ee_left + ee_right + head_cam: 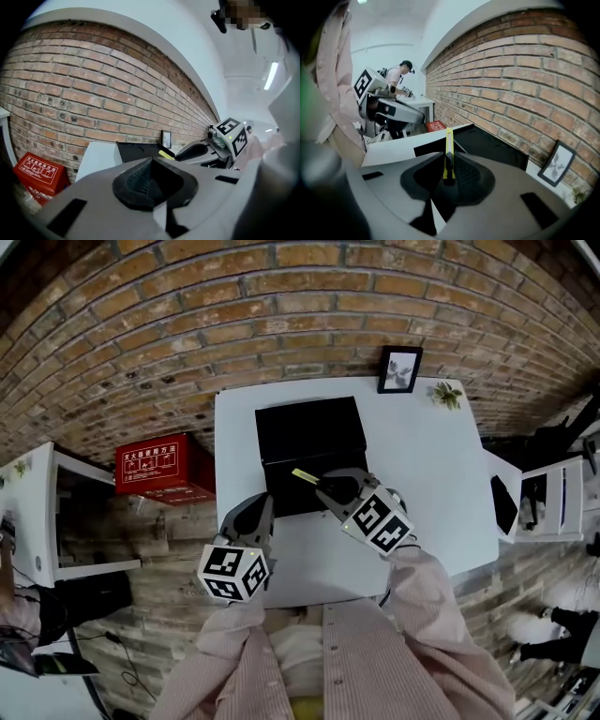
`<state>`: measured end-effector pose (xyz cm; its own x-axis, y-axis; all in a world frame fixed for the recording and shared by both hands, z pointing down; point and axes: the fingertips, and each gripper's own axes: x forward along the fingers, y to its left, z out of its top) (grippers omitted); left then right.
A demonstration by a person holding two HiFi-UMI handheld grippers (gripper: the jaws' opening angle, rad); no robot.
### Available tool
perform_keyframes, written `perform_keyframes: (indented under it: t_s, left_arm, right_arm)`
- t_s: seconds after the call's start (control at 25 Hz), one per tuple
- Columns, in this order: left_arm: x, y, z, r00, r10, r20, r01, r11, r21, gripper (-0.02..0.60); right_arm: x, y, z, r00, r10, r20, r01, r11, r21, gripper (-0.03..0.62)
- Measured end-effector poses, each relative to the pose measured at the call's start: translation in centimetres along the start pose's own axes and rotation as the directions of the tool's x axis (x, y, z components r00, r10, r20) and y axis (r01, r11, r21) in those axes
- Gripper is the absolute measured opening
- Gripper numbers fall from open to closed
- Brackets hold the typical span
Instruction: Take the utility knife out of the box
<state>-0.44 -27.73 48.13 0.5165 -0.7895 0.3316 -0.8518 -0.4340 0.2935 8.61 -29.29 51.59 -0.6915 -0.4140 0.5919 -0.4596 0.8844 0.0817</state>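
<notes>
Over the near edge of the black box (309, 432), mid-way across the white table (441, 474), the yellow utility knife (305, 475) is clamped in the right tongs (323, 486) and is judged lifted clear; only carrying it away seems left. The left tongs (261, 512) are seen closed on nothing at 7 o'clock. A brick wall (281, 315) is seen at 12 o'clock, a picture frame (400, 368) at 1 o'clock, and a red crate (164, 468) at 9 o'clock.
</notes>
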Motion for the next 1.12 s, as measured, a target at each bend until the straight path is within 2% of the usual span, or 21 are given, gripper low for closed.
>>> perform_keyframes:
  t_s: [0.2,0.44,0.72,1.12]
  left_arm:
    - [-1.1,-0.5,1.6,0.999,0.007,0.046,-0.009,0.999,0.044,-0.008]
    - [-2.3,-1.0,3.8,0.995,0.008,0.101,-0.017,0.996,0.089,-0.008]
    - [-3.5,-1.0,6.1,0.987,0.013,0.162,-0.033,0.992,0.121,-0.008]
    - [-5.3,-0.7,9.6,0.965,0.042,0.257,-0.084,0.984,0.155,-0.008]
  right_arm:
    - [-2.1,-0.1,1.3,0.991,-0.066,0.115,0.054,0.993,0.106,0.067]
    - [-4.9,-0.5,3.1,0.95,-0.155,0.272,0.083,0.962,0.261,0.067]
    - [-8.3,-1.2,5.1,0.877,-0.248,0.412,0.083,0.922,0.379,0.067]
    - [-12.7,-2.7,6.7,0.764,-0.379,0.523,0.105,0.872,0.479,0.067]
